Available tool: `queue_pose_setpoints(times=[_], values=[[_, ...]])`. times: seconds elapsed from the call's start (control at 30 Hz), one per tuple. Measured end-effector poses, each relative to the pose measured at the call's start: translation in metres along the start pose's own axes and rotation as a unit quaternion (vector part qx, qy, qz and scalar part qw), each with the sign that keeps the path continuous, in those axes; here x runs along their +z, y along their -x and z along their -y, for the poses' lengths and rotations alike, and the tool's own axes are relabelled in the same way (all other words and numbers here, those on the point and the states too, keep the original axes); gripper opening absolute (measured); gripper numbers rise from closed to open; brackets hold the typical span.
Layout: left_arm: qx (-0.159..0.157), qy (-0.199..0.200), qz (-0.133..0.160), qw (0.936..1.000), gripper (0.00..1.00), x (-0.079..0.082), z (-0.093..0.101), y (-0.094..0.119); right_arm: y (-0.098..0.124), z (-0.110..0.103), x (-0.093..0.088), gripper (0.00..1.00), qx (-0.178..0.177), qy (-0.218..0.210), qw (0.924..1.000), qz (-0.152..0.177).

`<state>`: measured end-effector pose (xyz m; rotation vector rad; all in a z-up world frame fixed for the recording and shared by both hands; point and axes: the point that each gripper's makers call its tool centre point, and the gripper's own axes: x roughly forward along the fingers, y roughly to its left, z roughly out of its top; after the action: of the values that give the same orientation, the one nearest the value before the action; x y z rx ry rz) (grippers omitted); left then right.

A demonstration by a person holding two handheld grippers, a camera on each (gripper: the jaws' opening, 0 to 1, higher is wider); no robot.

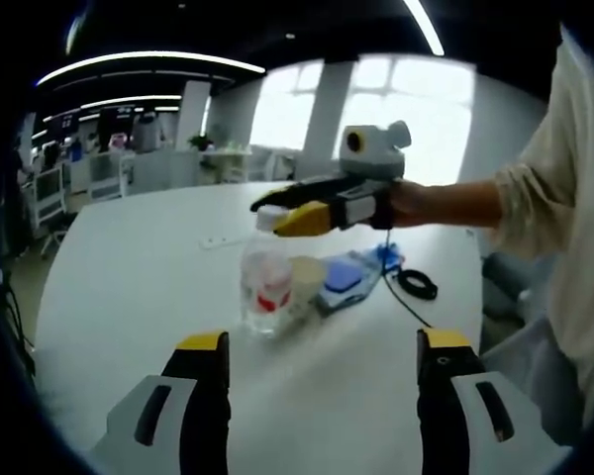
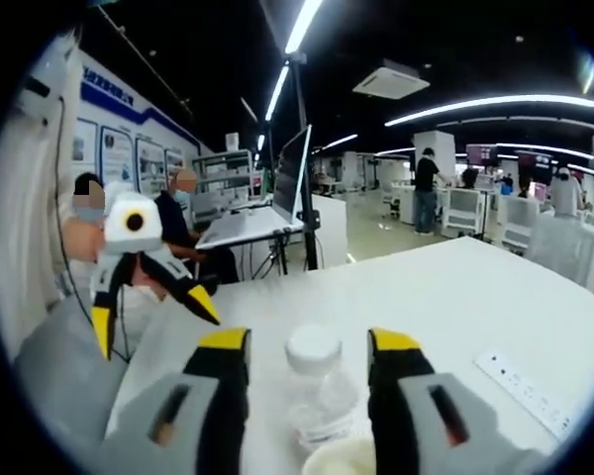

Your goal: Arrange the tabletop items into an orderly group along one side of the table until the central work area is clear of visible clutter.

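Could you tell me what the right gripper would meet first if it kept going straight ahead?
The clear bottle with the white cap: it already stands between the right gripper's open jaws, so contact should come almost at once.

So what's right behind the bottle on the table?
Behind the bottle sits a pale cup, then a blue item on a tray. The bottle covers part of the cup; its contents can't be seen.

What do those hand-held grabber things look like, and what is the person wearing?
Each gripper has two grey jaws with black slots and yellow tips; see the left gripper and the right gripper. A pale box with a round lens rides on top of each. The person wears a loose cream sleeve.
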<state>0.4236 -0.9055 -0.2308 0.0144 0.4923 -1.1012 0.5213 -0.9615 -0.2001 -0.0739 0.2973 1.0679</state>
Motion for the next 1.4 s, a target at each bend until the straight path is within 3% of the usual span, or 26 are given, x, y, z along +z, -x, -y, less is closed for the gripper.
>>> queue_pose_setpoints(times=[0.23,0.57,1.03,1.4], values=[[0.001,-0.007,0.004,1.0,0.78,0.011,0.006,0.003,0.015,-0.003,0.01,0.59,-0.015,-0.007,0.9998,0.012],[0.0,-0.024,0.012,0.9997,0.84,0.028,0.02,0.008,0.045,-0.012,0.022,0.67,-0.032,-0.007,0.9993,0.019],[-0.01,-0.055,0.013,0.9983,0.84,0.044,0.056,0.013,0.107,-0.04,0.031,0.66,-0.068,-0.005,0.9971,0.033],[-0.015,-0.075,0.015,0.9969,0.84,0.053,0.085,0.008,0.164,-0.056,0.024,0.66,-0.107,-0.009,0.9935,0.037]])
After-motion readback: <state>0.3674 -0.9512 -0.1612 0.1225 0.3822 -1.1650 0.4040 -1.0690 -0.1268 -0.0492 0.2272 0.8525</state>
